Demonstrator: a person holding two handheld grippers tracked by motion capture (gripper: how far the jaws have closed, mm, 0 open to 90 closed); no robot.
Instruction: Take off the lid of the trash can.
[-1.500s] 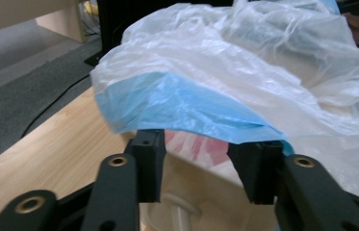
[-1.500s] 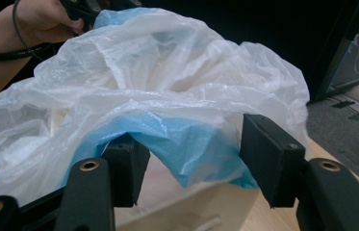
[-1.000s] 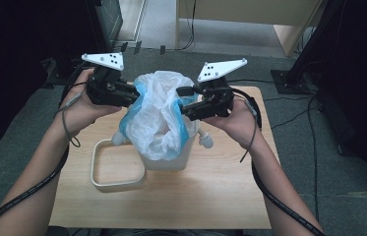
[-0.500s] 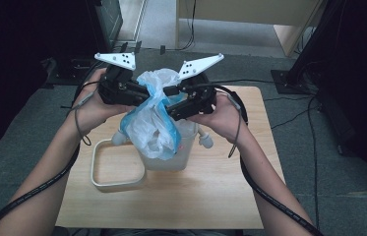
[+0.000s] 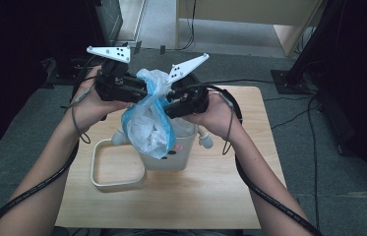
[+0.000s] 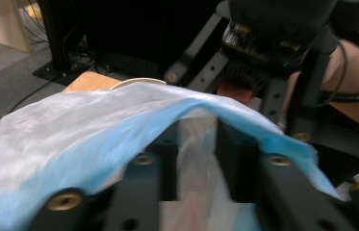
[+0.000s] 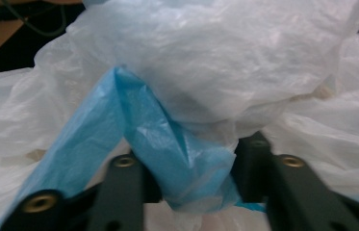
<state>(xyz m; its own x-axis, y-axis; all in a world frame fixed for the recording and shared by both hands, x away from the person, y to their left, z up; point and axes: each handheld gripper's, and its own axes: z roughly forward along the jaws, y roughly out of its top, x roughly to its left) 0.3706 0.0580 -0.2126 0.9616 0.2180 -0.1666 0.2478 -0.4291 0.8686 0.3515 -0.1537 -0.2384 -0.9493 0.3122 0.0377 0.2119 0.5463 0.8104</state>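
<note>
A pale wooden tabletop (image 5: pixel 210 206) is seen from above, set on grey carpet (image 5: pixel 18 162) in a dim room. Behind the table a light wooden cabinet (image 5: pixel 240 12) is visible, and dark equipment stands (image 5: pixel 314 59) with trailing cables are ranged to the table's far right.

On the table a white plastic bin (image 5: pixel 171 156) is placed near the middle, and a loose white rectangular plastic rim (image 5: pixel 114 167) is laid flat just beside the bin, on its left. Above the bin, a thin white plastic bag with a blue edge (image 5: pixel 147 123) is held up, its lower part hanging over the bin's mouth and hiding most of the opening.

The bag's top is gripped from both sides. The left gripper (image 5: pixel 144 91) is held at the bag's left; in the left gripper view the blue edge (image 6: pixel 225 118) is draped over and between its jaws, which have just been opening, and whether the film is pinched cannot be told. The right gripper (image 7: pixel 189 180), at the bag's right, is clamped on a bunched fold of blue film (image 7: pixel 167 159), its jaws having just been closing. The bin is screened by both forearms and the gathered bag.
</note>
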